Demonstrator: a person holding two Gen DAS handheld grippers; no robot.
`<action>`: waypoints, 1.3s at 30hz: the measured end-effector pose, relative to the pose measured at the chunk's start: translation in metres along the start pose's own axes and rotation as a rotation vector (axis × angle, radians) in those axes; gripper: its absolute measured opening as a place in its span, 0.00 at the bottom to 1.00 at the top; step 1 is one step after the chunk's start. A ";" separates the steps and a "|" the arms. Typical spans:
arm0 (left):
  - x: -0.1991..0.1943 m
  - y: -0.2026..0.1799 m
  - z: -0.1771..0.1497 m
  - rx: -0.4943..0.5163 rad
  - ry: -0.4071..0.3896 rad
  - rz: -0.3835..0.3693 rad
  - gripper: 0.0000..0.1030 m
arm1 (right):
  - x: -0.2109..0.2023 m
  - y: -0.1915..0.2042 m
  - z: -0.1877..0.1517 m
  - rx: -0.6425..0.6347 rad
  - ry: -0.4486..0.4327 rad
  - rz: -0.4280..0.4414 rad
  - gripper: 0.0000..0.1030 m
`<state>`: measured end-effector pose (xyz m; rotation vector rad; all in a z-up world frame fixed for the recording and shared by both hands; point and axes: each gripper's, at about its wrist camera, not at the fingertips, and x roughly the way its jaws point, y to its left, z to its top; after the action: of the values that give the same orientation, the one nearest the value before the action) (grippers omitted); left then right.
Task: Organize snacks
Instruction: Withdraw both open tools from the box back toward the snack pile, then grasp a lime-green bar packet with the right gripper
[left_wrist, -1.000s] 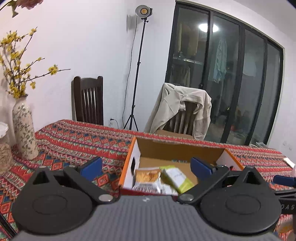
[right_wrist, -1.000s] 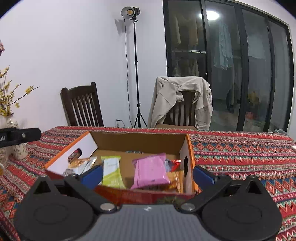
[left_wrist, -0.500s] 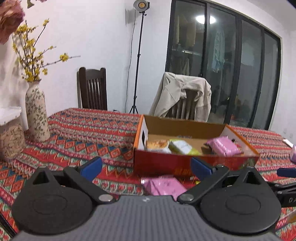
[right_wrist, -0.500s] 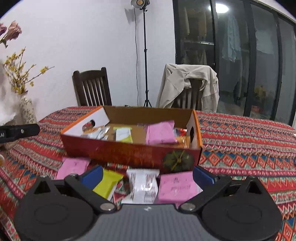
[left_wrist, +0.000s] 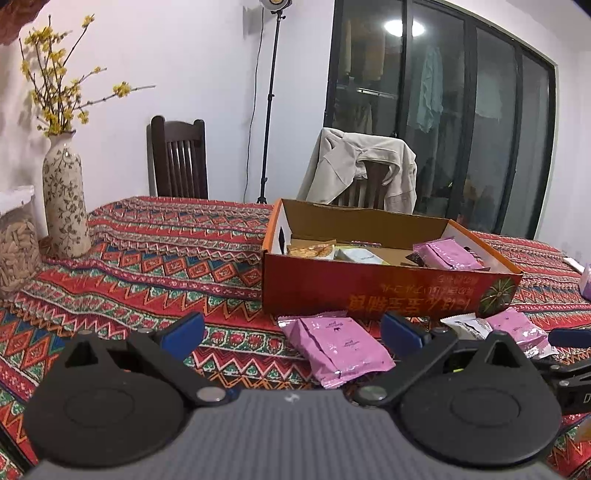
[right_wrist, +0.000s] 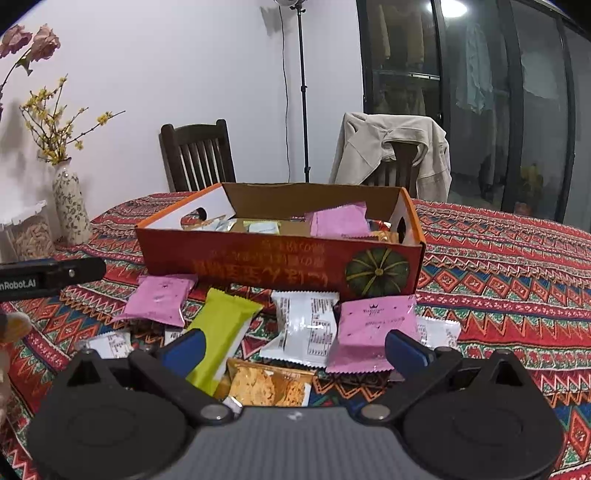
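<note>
Table: a red patterned tablecloth (right_wrist: 509, 273) covers it, and everything sits on it.
Box: an orange cardboard box (right_wrist: 280, 262) stands open in the middle, just behind the loose snacks, with a pumpkin picture on its front.
In the box: a pink packet (right_wrist: 340, 220) leans at the right end, with pale packets to its left.
Loose snacks: a green packet (right_wrist: 221, 332), a white packet (right_wrist: 306, 325), a pink packet (right_wrist: 373, 328) and an orange cracker packet (right_wrist: 269, 384) lie in a heap in front of the box.
Right gripper (right_wrist: 293, 349): wide open, holding nothing, with the heap between its blue fingers.
Left gripper (left_wrist: 291, 330): wide open too, holding nothing, with another pink packet (left_wrist: 334, 345) just ahead between its fingers.
Vase: a flowered vase (left_wrist: 64, 203) with yellow blossoms stands far left.
Room: two dark chairs (right_wrist: 197, 155) stand behind the table, one with a beige jacket (right_wrist: 391, 147) on it, plus a lamp stand (right_wrist: 303, 92) and dark glass doors (right_wrist: 480, 92).
</note>
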<state>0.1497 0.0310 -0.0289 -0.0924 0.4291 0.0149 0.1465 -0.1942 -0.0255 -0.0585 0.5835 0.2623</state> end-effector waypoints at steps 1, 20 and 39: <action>0.001 0.001 0.000 -0.007 0.004 -0.003 1.00 | 0.001 0.000 -0.001 0.000 0.003 0.000 1.00; -0.004 0.008 -0.002 -0.035 0.001 -0.015 1.00 | 0.010 0.028 0.011 -0.053 0.039 0.045 0.99; -0.002 0.014 -0.003 -0.067 0.022 -0.022 1.00 | 0.041 0.061 0.012 -0.091 0.172 0.096 0.36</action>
<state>0.1464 0.0444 -0.0321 -0.1634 0.4495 0.0067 0.1699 -0.1247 -0.0374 -0.1418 0.7461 0.3798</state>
